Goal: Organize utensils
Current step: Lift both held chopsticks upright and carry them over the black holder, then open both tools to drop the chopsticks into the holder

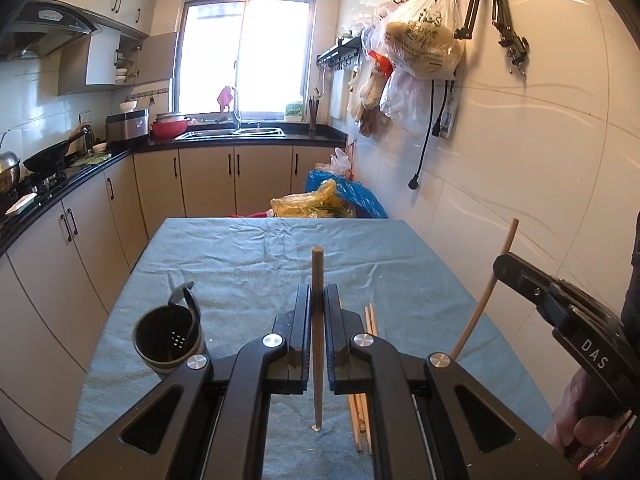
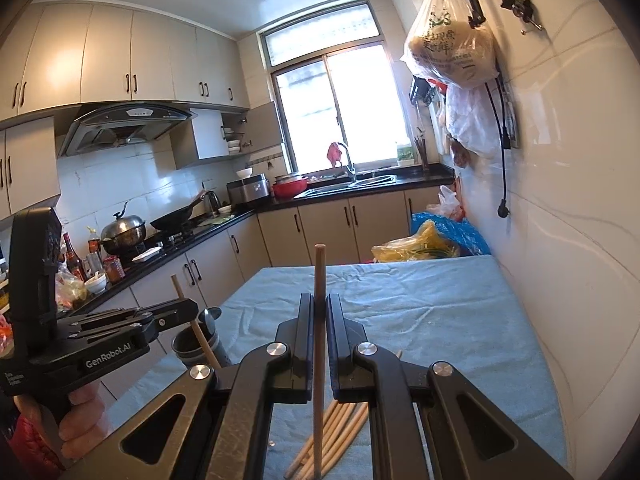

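Note:
My left gripper is shut on a wooden chopstick and holds it upright above the blue tablecloth. My right gripper is shut on another wooden chopstick, also upright; it shows at the right of the left wrist view. A dark utensil cup stands at the table's left edge, left of my left gripper; it also shows in the right wrist view. Several loose chopsticks lie on the cloth below my right gripper and beside my left gripper.
Plastic bags sit beyond the table's far end. More bags hang from wall hooks on the right. The kitchen counter with wok and pots runs along the left. A white tiled wall borders the table's right side.

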Action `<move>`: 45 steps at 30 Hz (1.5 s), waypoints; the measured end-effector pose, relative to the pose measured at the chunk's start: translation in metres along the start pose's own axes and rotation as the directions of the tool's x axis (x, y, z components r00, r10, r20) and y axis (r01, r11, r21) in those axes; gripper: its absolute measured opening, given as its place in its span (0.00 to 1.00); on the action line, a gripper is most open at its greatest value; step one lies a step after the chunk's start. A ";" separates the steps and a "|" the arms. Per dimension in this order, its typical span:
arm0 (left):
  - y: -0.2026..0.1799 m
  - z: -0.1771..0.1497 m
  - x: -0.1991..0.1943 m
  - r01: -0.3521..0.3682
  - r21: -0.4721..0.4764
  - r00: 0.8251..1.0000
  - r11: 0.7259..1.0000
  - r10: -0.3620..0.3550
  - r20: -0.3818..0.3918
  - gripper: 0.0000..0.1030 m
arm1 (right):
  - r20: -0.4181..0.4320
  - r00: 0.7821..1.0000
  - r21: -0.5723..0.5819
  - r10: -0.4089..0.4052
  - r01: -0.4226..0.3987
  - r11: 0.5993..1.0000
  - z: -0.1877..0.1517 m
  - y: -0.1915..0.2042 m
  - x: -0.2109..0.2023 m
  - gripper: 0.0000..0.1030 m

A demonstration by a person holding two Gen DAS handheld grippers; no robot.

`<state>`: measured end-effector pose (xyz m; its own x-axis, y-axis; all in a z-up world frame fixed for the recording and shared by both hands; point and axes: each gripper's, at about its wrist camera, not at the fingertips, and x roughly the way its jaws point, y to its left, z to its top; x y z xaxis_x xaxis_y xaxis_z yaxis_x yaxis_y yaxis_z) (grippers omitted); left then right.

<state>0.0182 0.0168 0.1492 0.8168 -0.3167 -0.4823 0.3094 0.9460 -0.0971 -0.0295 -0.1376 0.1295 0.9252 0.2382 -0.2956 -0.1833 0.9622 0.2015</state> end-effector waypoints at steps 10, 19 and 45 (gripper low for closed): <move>0.018 0.031 -0.028 -0.016 -0.014 0.999 1.000 0.017 0.051 0.05 | 0.013 0.999 -0.061 0.039 -0.038 0.997 0.026 0.026 0.013 0.06; 0.049 0.065 -0.068 -0.059 -0.026 0.991 0.998 0.061 0.119 0.05 | 0.018 0.993 -0.097 0.119 -0.117 0.988 0.057 0.063 0.035 0.06; 0.159 0.060 -0.006 -0.188 -0.176 0.977 0.966 0.202 0.066 0.05 | -0.013 0.973 -0.043 0.228 -0.229 0.973 0.064 0.156 0.164 0.06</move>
<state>0.0911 0.1646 0.1889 0.8928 -0.1225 -0.4336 0.0595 0.9859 -0.1562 0.1152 0.0433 0.1718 0.8543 0.4534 -0.2542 -0.4043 0.8869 0.2232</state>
